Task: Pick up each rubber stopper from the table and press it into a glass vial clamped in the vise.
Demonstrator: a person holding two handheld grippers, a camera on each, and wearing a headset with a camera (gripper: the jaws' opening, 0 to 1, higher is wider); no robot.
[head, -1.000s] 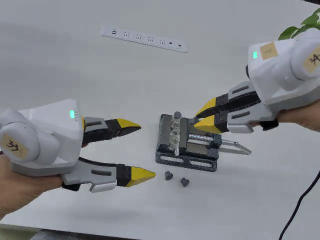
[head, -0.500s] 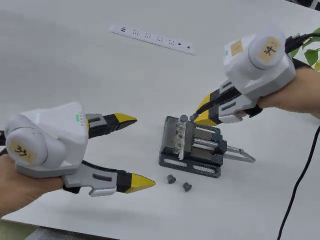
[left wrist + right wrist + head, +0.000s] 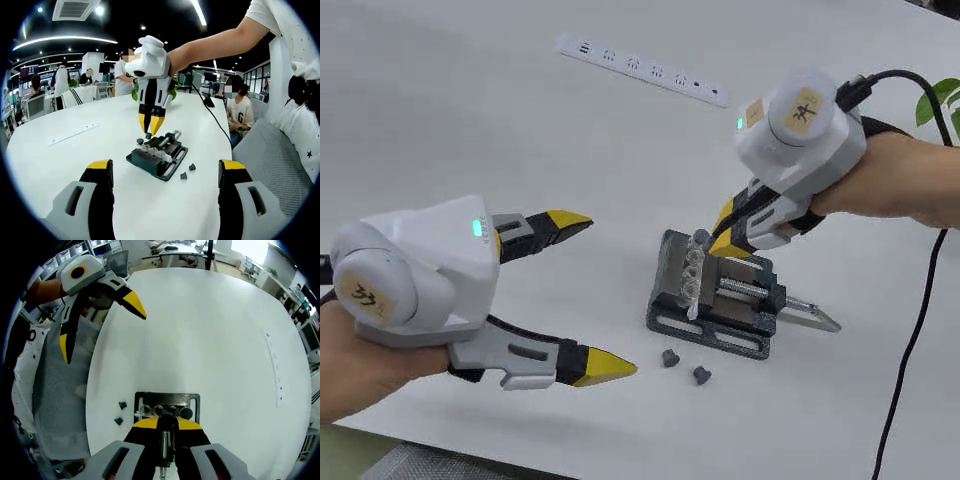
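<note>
A small black vise (image 3: 715, 300) on the white table clamps a row of clear glass vials (image 3: 692, 275). The far vial carries a grey stopper (image 3: 700, 238). My right gripper (image 3: 718, 238) points steeply down at that end of the row and is shut on a dark rubber stopper (image 3: 148, 135), just beside the capped vial (image 3: 140, 141). In the right gripper view its jaws (image 3: 165, 424) hang over the vials. Two loose stoppers (image 3: 670, 357) (image 3: 701, 375) lie in front of the vise. My left gripper (image 3: 600, 295) hovers open to the vise's left, holding nothing.
A white power strip (image 3: 642, 68) lies at the far side of the table. A black cable (image 3: 920, 300) runs down the right edge, next to a green plant leaf (image 3: 940, 100). The vise's handle (image 3: 815, 318) sticks out to the right. People sit at desks behind.
My right gripper has swung from a low slant to a steep downward pose over the far end of the vial row. The left gripper has hardly moved.
</note>
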